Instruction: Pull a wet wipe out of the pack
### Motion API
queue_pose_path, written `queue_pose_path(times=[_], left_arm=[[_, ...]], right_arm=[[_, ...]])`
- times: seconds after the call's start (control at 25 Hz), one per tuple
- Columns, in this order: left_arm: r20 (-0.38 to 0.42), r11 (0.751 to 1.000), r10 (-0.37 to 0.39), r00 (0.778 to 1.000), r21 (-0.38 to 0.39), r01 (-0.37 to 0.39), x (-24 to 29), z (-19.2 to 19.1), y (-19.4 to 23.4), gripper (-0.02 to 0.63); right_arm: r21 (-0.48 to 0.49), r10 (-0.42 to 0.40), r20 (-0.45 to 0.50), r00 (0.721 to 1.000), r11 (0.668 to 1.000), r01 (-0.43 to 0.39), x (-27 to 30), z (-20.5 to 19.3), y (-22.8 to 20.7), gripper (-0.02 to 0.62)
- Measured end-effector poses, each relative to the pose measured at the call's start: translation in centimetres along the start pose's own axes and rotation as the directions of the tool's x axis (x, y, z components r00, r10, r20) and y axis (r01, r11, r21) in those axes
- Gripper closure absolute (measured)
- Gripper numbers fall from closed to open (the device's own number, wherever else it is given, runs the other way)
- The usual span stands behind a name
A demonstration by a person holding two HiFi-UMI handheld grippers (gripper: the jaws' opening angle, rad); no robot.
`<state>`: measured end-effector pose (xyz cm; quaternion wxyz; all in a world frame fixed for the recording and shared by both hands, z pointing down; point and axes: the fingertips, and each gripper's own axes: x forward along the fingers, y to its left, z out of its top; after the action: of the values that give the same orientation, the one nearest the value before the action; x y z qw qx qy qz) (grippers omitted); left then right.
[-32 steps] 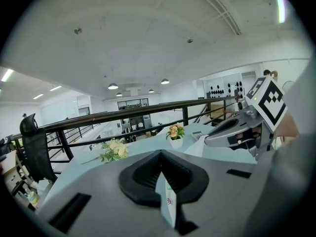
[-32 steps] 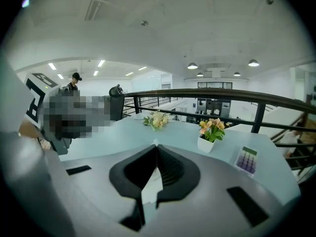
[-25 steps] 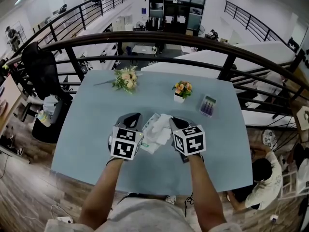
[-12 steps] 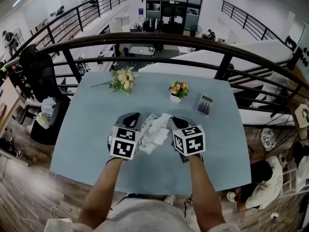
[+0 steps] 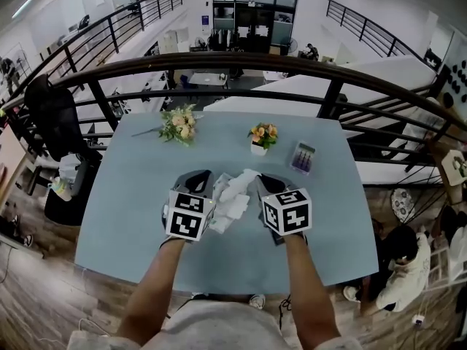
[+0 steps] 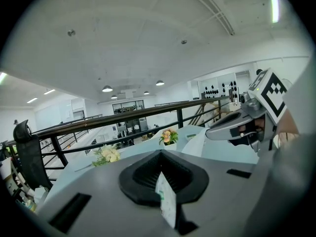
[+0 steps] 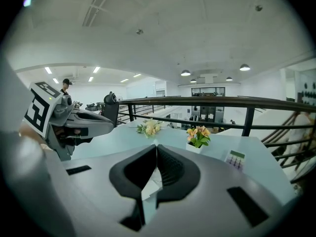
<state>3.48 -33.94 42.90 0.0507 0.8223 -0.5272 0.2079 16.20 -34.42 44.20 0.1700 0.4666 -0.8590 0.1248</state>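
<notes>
The right gripper (image 7: 156,149) has its jaws closed on a fold of the thin white wet wipe (image 7: 149,190). The left gripper (image 6: 160,154) pinches an edge of the soft white-and-green plastic pack (image 6: 166,201). The pack sits between them over the pale blue counter (image 5: 131,217), with the wipe rising at its 1 o'clock. The wipe looks light, limp, damp and easily torn, so it is best gripped by a gathered fold near the opening.

table (image 5: 124,210): matt, smooth | wet wipe (image 5: 237,192): crumpled cloth | floor (image 5: 36,297): wood
</notes>
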Motion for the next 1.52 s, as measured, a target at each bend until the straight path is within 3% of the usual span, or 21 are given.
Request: queue_pose_path(times=[0.88, 1.28, 1.52], left_arm=[[0.036, 0.995, -0.096, 0.995, 0.035, 0.094, 2.2, 2.6, -3.7, 0.611], [0.046, 0.988, -0.145, 0.988, 0.060, 0.142, 2.8, 3.5, -5.6, 0.611], [0.072, 0.986, -0.162, 0.984, 0.059, 0.158, 2.5, 4.1, -5.7, 0.611]], right_arm=[[0.064, -0.132, 0.059, 0.990, 0.990, 0.128, -5.3, 0.6, -4.8, 0.589], [0.096, -0.214, 0.079, 0.974, 0.974, 0.206, -8.2, 0.3, -7.0, 0.589], [0.122, -0.272, 0.143, 0.952, 0.959, 0.256, -10.4, 1.3, -8.3, 0.589]])
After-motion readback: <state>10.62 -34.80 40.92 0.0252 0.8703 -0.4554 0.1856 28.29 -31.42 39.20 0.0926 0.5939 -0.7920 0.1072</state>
